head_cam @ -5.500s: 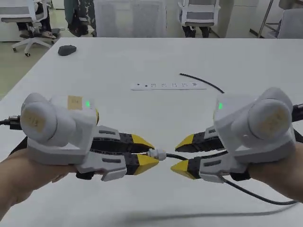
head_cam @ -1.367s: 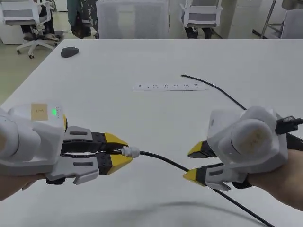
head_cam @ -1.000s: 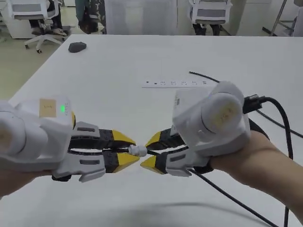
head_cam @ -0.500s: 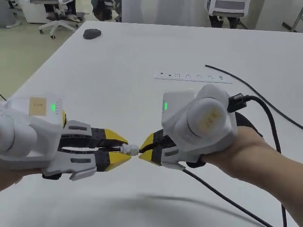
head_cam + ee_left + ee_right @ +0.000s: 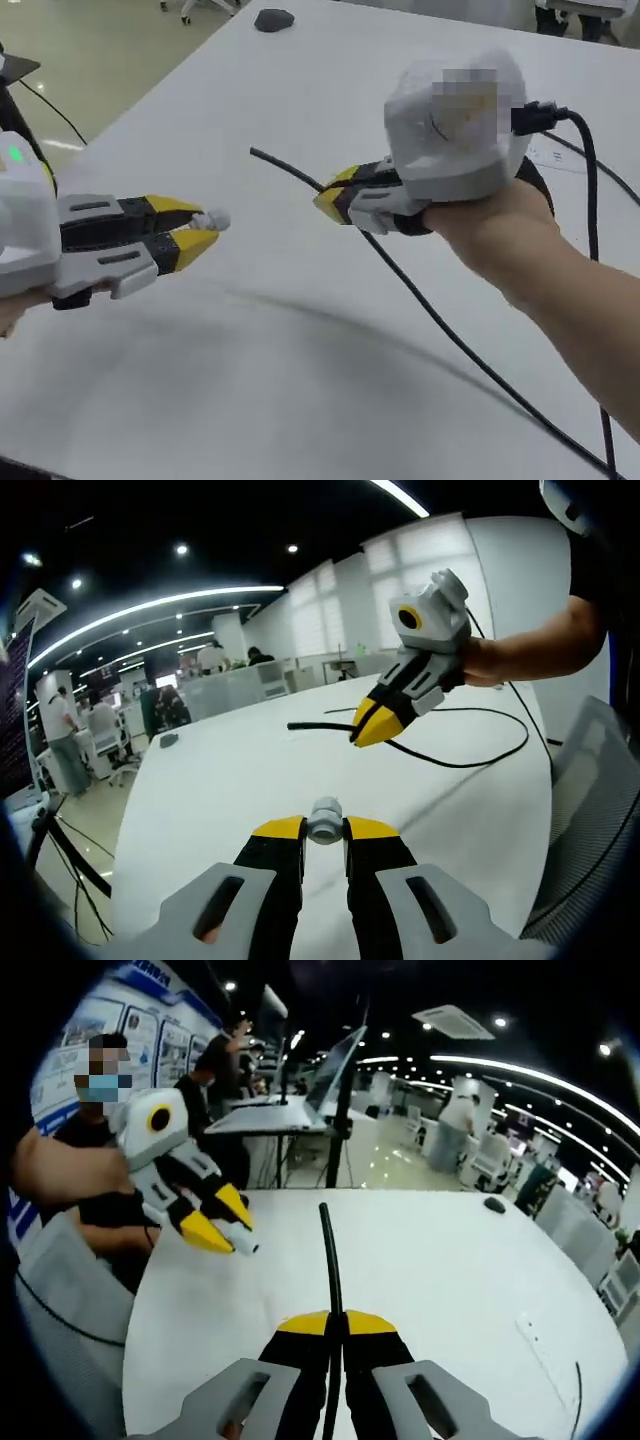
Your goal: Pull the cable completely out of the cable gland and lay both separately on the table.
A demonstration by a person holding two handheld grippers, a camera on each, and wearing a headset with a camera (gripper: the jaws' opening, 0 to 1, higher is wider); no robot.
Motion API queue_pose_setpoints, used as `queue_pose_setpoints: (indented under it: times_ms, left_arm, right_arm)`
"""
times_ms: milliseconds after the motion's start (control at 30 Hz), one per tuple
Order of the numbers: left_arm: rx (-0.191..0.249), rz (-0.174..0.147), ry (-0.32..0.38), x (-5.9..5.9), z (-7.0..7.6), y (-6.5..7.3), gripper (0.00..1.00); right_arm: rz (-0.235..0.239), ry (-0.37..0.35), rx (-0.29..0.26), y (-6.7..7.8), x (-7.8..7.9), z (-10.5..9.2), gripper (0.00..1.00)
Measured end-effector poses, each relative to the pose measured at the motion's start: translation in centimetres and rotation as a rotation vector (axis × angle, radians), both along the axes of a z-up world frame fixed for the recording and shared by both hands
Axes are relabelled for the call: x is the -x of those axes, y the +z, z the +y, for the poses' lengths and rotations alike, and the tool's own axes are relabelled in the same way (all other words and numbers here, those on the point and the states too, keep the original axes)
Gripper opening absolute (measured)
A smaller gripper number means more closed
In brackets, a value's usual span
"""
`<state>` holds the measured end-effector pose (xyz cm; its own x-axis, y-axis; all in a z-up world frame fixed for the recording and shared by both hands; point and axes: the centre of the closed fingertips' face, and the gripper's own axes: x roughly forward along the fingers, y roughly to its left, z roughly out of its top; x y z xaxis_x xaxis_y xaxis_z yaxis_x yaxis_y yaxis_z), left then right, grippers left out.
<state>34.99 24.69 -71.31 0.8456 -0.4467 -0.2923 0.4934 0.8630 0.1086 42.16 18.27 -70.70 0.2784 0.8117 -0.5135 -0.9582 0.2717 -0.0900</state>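
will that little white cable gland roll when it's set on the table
Probably: the cable gland looks small and round-bodied, so on the smooth table it may roll if laid on its side. It seems light and rigid, held at just the tips of the left gripper.

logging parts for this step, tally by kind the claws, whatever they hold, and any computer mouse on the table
claw: 2, the left claw and the right claw
cable gland: 1, in the left claw
cable: 1, in the right claw
computer mouse: 1
total: 5
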Motion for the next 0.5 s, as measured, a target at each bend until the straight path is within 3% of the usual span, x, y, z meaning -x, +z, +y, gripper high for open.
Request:
queue_pose_setpoints:
  times_ms: [67,167,200,233,267,300,367,400,433,467,500]
  left_arm:
    - [-0.012,0.013,0.02,-0.6,0.4,-0.9,0.14]
    - [-0.03,0.019,0.067,-2.4,1.3,-2.5,0.14]
    - [-0.059,0.023,0.109,-3.2,2.2,-3.3,0.14]
    - [-0.045,0.063,0.115,-3.4,2.4,-4.1,0.14]
    - [-0.029,0.073,0.127,-3.8,2.5,-4.5,0.14]
    - [-0.039,0.064,0.139,-4.4,2.7,-4.9,0.14]
    - [-0.024,0.097,0.155,-4.9,2.9,-6.0,0.14]
    - [-0.026,0.097,0.16,-5.2,3.0,-6.3,0.14]
    - [0.022,0.145,0.176,-5.4,2.9,-7.1,0.14]
    - [0.017,0.138,0.208,-5.8,3.4,-7.4,0.14]
    - [0.008,0.136,0.211,-5.9,3.6,-7.6,0.14]
  right_arm:
    - [0.016,-0.005,-0.014,-0.5,-0.8,1.2,0.0]
    - [0.166,-0.08,-0.116,-1.8,-2.0,3.8,0.0]
    - [0.145,-0.095,-0.099,-2.6,-2.8,4.1,0.0]
    - [0.134,-0.093,-0.085,-3.8,-3.4,5.0,0.0]
    - [0.156,-0.122,-0.088,-4.5,-3.9,5.4,0.0]
    - [0.193,-0.141,-0.114,-5.3,-4.2,6.3,0.0]
    - [0.282,-0.198,-0.152,-6.5,-4.9,7.1,0.0]
    - [0.308,-0.208,-0.159,-6.8,-4.9,7.3,0.0]
    - [0.332,-0.235,-0.142,-7.8,-5.4,7.4,0.0]
    - [0.297,-0.232,-0.112,-8.6,-5.9,7.5,0.0]
    - [0.293,-0.225,-0.088,-9.0,-5.8,7.6,0.0]
